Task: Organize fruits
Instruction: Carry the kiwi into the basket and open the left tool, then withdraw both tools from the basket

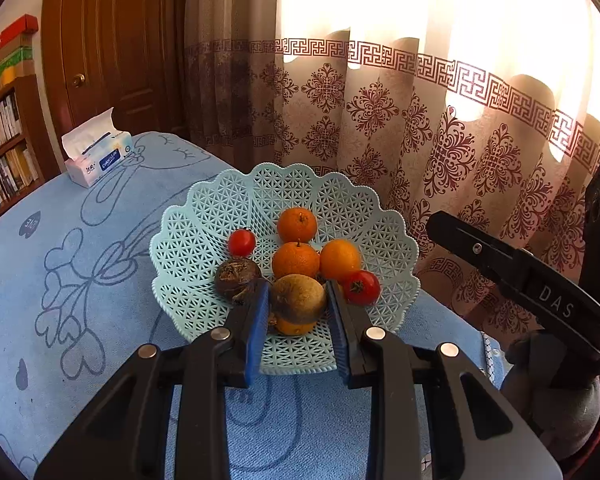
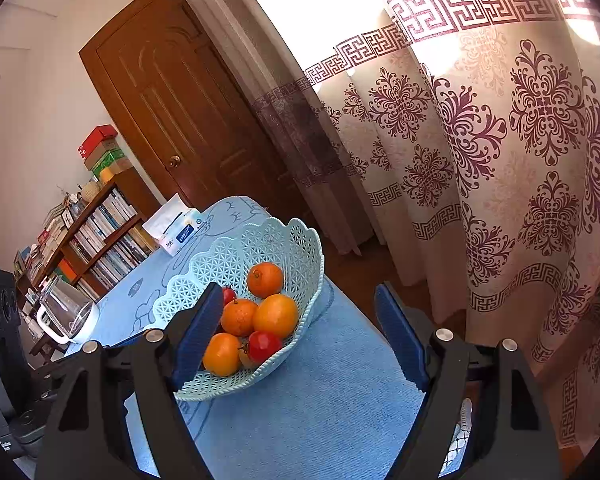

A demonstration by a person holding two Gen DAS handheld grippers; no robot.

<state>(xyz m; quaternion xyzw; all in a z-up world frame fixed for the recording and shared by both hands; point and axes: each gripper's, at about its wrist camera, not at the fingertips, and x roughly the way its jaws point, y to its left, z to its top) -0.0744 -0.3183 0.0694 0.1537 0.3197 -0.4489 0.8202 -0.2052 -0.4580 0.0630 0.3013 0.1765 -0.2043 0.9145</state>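
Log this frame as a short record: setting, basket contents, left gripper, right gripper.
setting: blue tablecloth, tissue box, patterned curtain
basket: pale green basket with oranges, two tomatoes, one dark fruit
left gripper: left gripper shut on brownish fruit, above the basket
right gripper: right gripper open, empty, beside the basket

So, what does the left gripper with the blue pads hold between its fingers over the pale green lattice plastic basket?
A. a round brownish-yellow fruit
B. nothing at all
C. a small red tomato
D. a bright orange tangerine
A: in the left wrist view the left gripper has its blue pads closed on both sides of the round brownish-yellow fruit, above the pale green lattice basket.
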